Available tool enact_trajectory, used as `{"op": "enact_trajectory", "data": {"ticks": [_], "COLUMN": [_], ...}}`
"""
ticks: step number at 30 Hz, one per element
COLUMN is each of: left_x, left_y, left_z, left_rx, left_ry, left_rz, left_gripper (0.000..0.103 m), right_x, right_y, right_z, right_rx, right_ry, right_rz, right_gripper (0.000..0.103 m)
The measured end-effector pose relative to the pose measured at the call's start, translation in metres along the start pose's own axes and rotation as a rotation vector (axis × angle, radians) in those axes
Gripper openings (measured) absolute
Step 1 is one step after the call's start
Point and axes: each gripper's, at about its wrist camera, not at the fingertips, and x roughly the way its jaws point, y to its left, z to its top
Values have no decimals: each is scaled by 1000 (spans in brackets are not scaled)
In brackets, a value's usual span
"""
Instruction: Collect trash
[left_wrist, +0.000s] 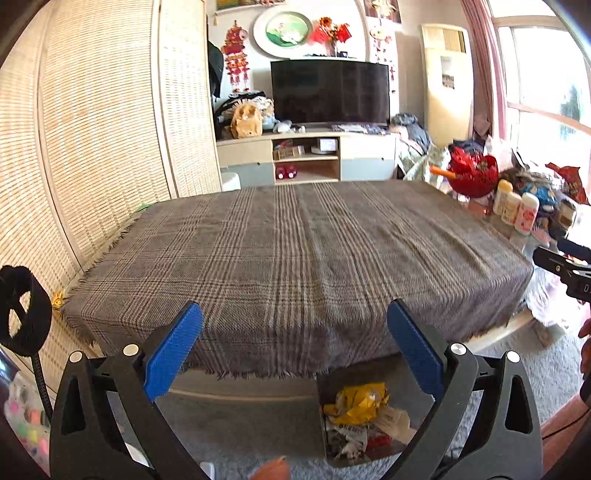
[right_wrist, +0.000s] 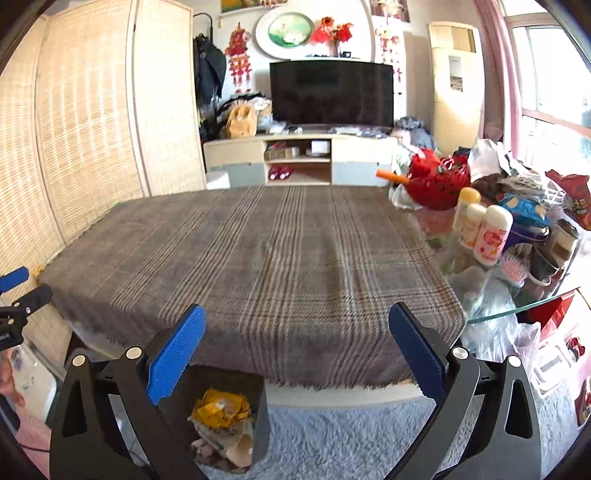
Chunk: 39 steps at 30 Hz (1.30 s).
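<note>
A dark trash bin (left_wrist: 322, 417) stands on the carpet in front of the table, holding yellow wrappers (left_wrist: 358, 402) and crumpled paper. It also shows in the right wrist view (right_wrist: 260, 410), with the wrappers (right_wrist: 219, 408) inside. The table wears a grey plaid cloth (left_wrist: 295, 258), also in the right wrist view (right_wrist: 258, 266), with nothing lying on it. My left gripper (left_wrist: 295, 325) is open and empty above the table's near edge. My right gripper (right_wrist: 297, 325) is open and empty too. Each gripper shows at the other view's edge, the right gripper (left_wrist: 565, 266) and the left gripper (right_wrist: 18, 291).
A glass side table (right_wrist: 517, 306) at the right carries bottles (right_wrist: 491, 236), a red basket (right_wrist: 439, 184), snack bags and plastic bags. A woven screen (left_wrist: 92, 147) runs along the left. A TV (left_wrist: 330, 92) on a low cabinet stands behind. Grey shaggy carpet (right_wrist: 351, 435) covers the floor.
</note>
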Motion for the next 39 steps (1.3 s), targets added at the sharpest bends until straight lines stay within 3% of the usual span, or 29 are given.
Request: {"op": "enact_trajectory", "data": {"ticks": [5,10,16,22,39], "left_x": [4,13,20,21,20], "left_y": [6,2,8,11,22], "left_z": [-8,-19,-23,-27,-29], "left_rx": [-69,-31,-61,-60,-101], "left_ry": [-46,-41,-21,-31,-25], "left_rz": [-10,18,-7,37,35], "left_gripper": [95,95,95,95,94], "right_x": [-6,-15,-7,1,7], "right_y": [-6,0,6,7,18], "right_z": [-4,-6,-11,-12,-13], "right_rx": [47,35,25,65,55], "right_ry": [-59,-127,-98,-74,-59], "right_rz": [-12,-32,-38,-38,-27], "right_gripper": [100,100,100,100,100]}}
